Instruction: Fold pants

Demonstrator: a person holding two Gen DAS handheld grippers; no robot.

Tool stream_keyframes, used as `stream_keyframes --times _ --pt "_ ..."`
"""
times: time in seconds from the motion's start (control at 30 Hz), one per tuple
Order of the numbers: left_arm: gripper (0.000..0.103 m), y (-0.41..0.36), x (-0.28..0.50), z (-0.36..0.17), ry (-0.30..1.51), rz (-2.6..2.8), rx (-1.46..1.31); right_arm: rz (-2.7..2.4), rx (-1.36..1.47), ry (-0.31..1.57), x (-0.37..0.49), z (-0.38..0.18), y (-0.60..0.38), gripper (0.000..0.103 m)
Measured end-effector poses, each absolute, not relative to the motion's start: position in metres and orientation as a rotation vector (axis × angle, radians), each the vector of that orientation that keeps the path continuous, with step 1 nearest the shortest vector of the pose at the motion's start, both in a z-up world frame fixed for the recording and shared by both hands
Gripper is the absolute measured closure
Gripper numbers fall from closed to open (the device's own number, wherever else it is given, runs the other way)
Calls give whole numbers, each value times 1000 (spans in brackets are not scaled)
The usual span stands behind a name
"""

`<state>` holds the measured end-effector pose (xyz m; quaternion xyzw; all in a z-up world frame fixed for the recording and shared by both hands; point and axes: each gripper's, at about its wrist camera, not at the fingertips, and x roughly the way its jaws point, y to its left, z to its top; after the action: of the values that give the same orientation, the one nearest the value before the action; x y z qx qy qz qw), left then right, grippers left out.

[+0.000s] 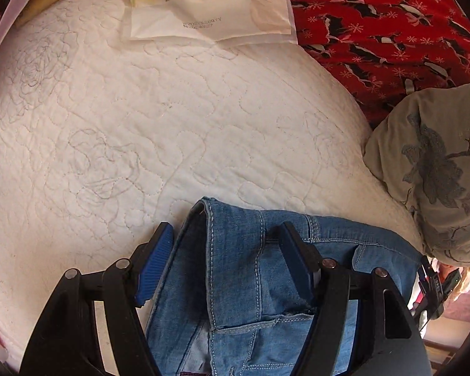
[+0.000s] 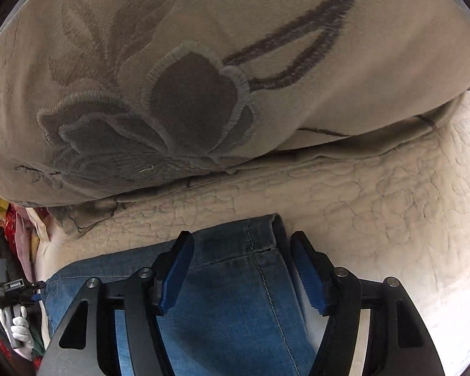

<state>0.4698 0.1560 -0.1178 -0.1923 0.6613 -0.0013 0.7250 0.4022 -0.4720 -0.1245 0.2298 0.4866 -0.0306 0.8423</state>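
Observation:
Blue denim pants (image 1: 244,269) lie on a white quilted bed cover (image 1: 172,125). In the left wrist view my left gripper (image 1: 225,241) is open, its blue-padded fingers (image 1: 155,266) spread to either side of the waistband corner, with denim lying between them. In the right wrist view my right gripper (image 2: 242,250) is open too, its fingers (image 2: 177,275) on either side of a hemmed, seamed edge of the pants (image 2: 235,282). Neither gripper visibly pinches the cloth.
A beige pillow with an embroidered grey flower (image 2: 188,78) lies just beyond the right gripper and shows at the right of the left view (image 1: 432,172). A red patterned blanket (image 1: 376,25) and a white plastic package with a barcode (image 1: 210,3) lie at the far side.

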Motion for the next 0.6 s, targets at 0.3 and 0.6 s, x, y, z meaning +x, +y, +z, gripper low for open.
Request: stream_keyframes --times 0.3,0.6 --pt "55 108 465 -111 1426 -92 -263 -55 271 1071 402 -118 -448 84" --pt "92 91 436 -73 1305 -3 -50 -68 218 994 373 -84 -430 93"
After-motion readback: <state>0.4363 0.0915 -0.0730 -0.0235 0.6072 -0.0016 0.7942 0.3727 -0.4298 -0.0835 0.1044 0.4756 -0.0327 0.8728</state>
